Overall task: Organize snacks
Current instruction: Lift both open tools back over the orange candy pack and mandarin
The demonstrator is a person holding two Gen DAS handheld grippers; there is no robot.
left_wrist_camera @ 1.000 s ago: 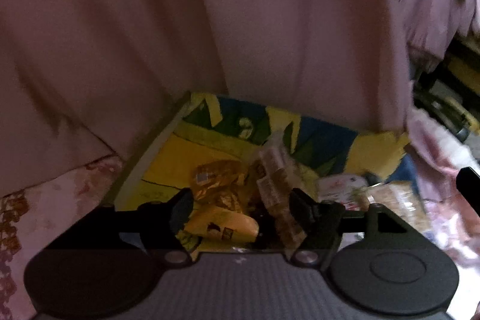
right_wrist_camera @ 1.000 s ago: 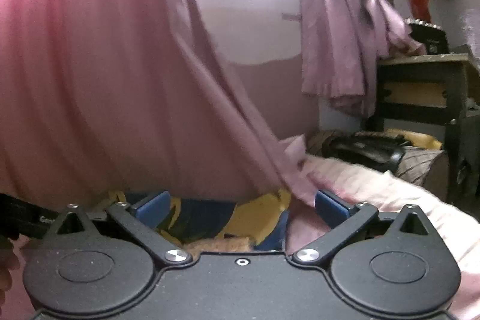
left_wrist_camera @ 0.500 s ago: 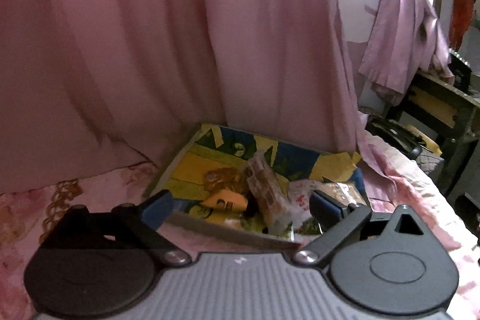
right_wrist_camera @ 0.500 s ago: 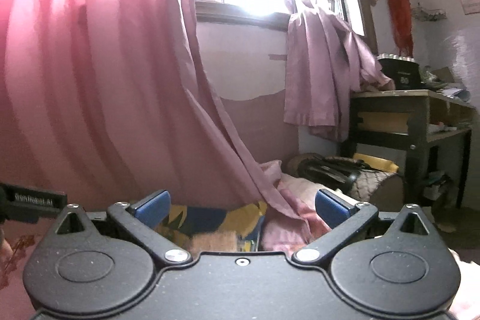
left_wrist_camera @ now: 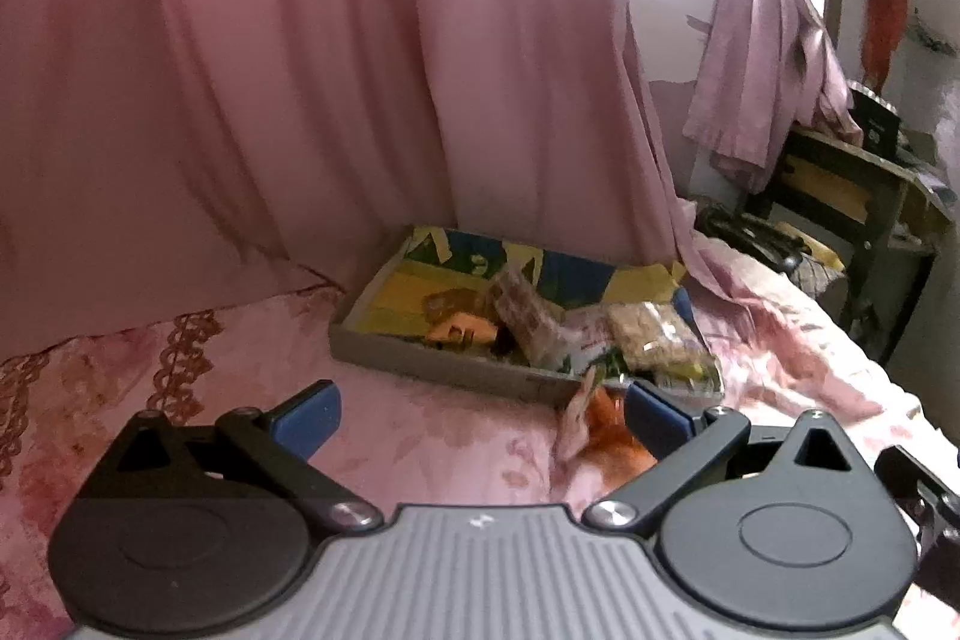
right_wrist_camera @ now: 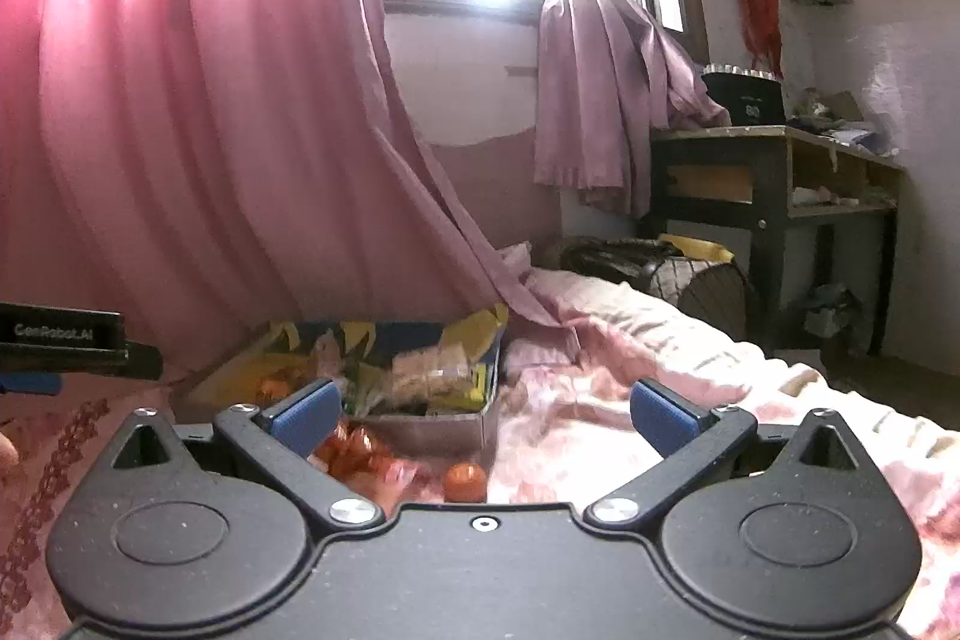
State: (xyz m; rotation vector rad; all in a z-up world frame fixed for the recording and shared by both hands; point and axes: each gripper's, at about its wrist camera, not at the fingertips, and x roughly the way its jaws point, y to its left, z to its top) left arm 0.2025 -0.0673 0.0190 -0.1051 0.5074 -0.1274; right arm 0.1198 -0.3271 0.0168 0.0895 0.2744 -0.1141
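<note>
A shallow cardboard tray (left_wrist_camera: 444, 361) lined with yellow and blue paper lies on the pink bed. It holds several snack packets: an orange one (left_wrist_camera: 459, 328), a clear biscuit pack (left_wrist_camera: 528, 319) and a clear pack of pale snacks (left_wrist_camera: 651, 340). A bag of orange sweets (left_wrist_camera: 603, 430) lies on the bed just in front of the tray, near my left gripper's right finger. My left gripper (left_wrist_camera: 480, 415) is open and empty, short of the tray. My right gripper (right_wrist_camera: 483, 409) is open and empty, above the orange sweets (right_wrist_camera: 366, 457) and one loose orange ball (right_wrist_camera: 465, 481). The tray (right_wrist_camera: 432, 430) lies beyond.
A pink curtain (left_wrist_camera: 300, 70) hangs right behind the tray. A dark wooden table (right_wrist_camera: 774, 178) and a dark bag (right_wrist_camera: 624, 259) stand to the right of the bed. The pink bedspread (right_wrist_camera: 630, 370) is rumpled to the right of the tray.
Both grippers have pulled back and up from the tray. The left gripper's jaws, narrow over the tray a second ago, are wide open. The orange sweets have come into view.
</note>
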